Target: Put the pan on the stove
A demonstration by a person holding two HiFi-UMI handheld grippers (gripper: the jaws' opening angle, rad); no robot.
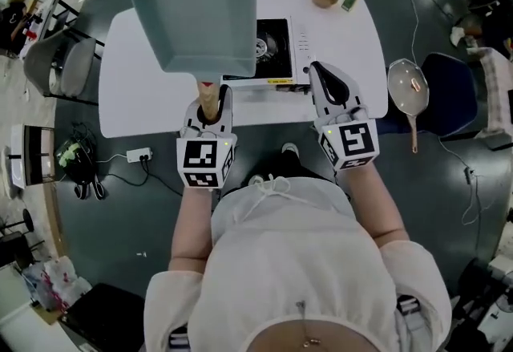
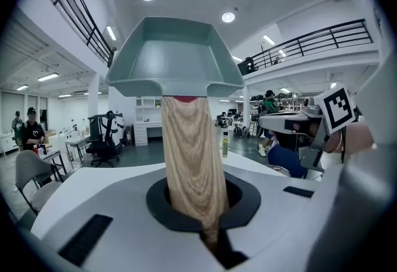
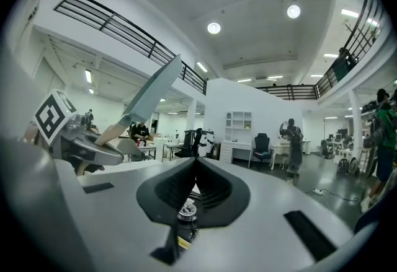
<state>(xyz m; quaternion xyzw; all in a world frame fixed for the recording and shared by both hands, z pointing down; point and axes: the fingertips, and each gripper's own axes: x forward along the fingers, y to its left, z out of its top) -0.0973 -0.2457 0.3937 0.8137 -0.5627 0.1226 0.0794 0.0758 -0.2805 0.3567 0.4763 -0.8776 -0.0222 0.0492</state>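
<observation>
Head view: the left hand-held gripper [image 1: 210,100] is clenched on the wooden handle [image 1: 210,99] of a grey-green square pan [image 1: 195,10]. The pan is raised at the upper centre and hides the left part of the portable gas stove [image 1: 274,50] on the white table [image 1: 128,94]. The right hand-held gripper [image 1: 322,79] sits just right of the stove.

Left gripper view: the jaws grip the handle, with the pan at the frame's upper middle.

Right gripper view: the jaws are pressed together with nothing between them, and the stove's burner shows below. The pan is at the upper left.
</observation>
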